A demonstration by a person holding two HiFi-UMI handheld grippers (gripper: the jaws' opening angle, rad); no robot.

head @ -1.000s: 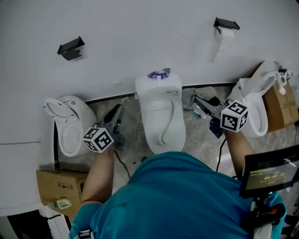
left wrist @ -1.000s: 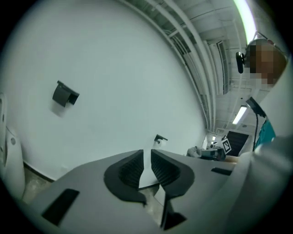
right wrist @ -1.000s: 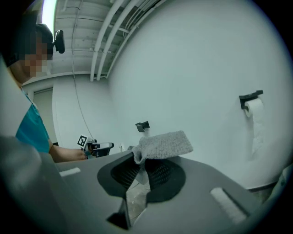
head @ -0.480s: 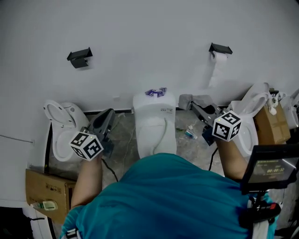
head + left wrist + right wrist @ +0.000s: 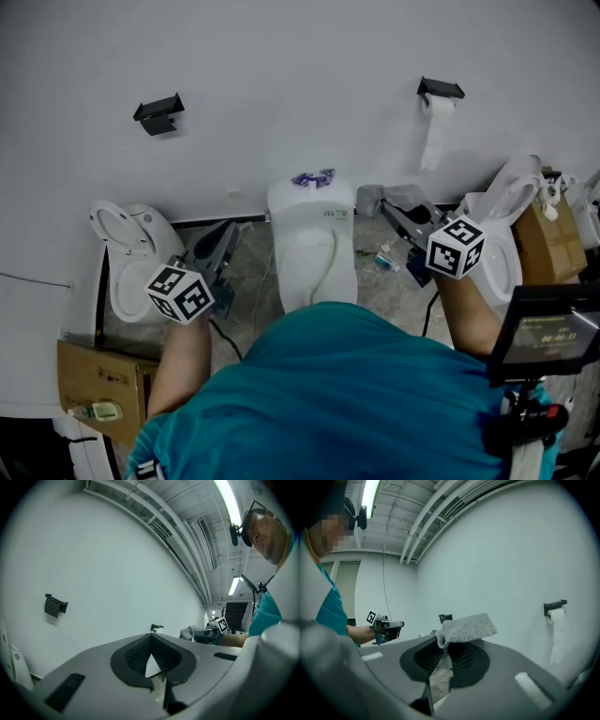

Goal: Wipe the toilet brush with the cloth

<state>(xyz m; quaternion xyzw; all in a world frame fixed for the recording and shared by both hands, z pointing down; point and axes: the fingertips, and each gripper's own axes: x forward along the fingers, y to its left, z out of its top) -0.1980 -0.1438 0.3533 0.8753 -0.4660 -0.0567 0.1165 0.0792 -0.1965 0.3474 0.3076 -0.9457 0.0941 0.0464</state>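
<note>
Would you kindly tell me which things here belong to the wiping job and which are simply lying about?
For the job: grey cloth, clamped in the right tool; left tool, shut and empty. The toilet brush is not clearly in view.

Lying about: middle toilet, purple wrappers on top of it, toilet paper roll, cardboard box.

nothing really legible here, yellowish digits on the small screen [image 5: 551,332] too blurry to read, print on the cardboard box [image 5: 97,375] and toilet tank [image 5: 311,201] way too tiny
</note>
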